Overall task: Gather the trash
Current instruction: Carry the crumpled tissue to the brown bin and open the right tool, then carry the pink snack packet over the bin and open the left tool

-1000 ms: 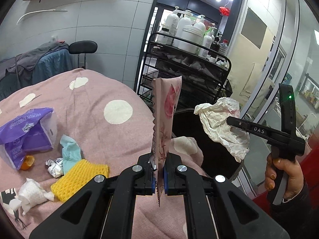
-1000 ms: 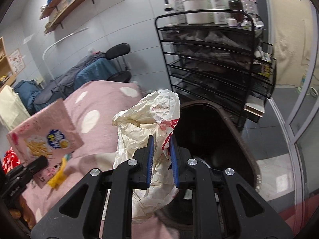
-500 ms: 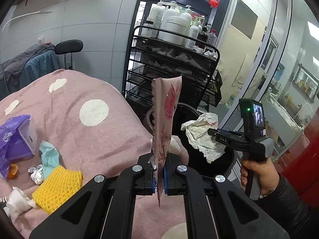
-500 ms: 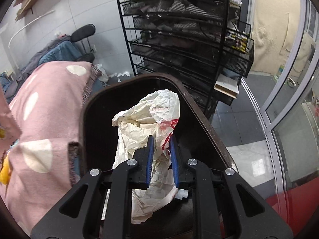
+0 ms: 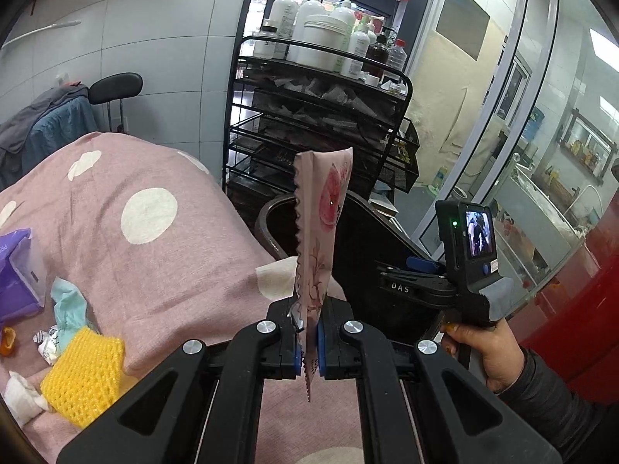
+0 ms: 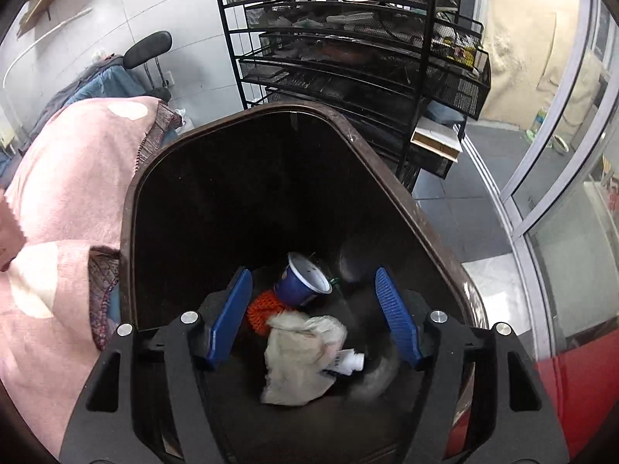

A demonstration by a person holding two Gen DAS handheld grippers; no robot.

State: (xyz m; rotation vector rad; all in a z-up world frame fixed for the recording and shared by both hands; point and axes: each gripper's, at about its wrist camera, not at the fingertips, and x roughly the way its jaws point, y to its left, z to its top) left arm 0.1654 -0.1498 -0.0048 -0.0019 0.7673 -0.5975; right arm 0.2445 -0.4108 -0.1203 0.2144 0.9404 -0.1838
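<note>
My left gripper (image 5: 307,342) is shut on a pink snack wrapper (image 5: 321,228) and holds it upright above the pink blanket, next to the dark trash bin (image 5: 278,212). My right gripper (image 6: 313,309) is open and empty, pointing down into the bin (image 6: 240,147). The crumpled white paper bag (image 6: 301,355) lies inside the bin below the jaws, beside a blue cup (image 6: 300,282) and an orange net (image 6: 263,309). The right gripper's body also shows in the left wrist view (image 5: 445,282).
On the pink polka-dot blanket (image 5: 147,232) lie a yellow knit pad (image 5: 83,379), a teal wrapper (image 5: 67,305), crumpled white scraps (image 5: 19,394) and a purple pack (image 5: 17,270). A black wire rack (image 5: 321,123) with bottles stands behind the bin. Glass doors are on the right.
My right gripper opened over the bin and the crumpled white paper bag dropped into it. My left gripper kept its hold on the pink wrapper and moved nearer the bin.
</note>
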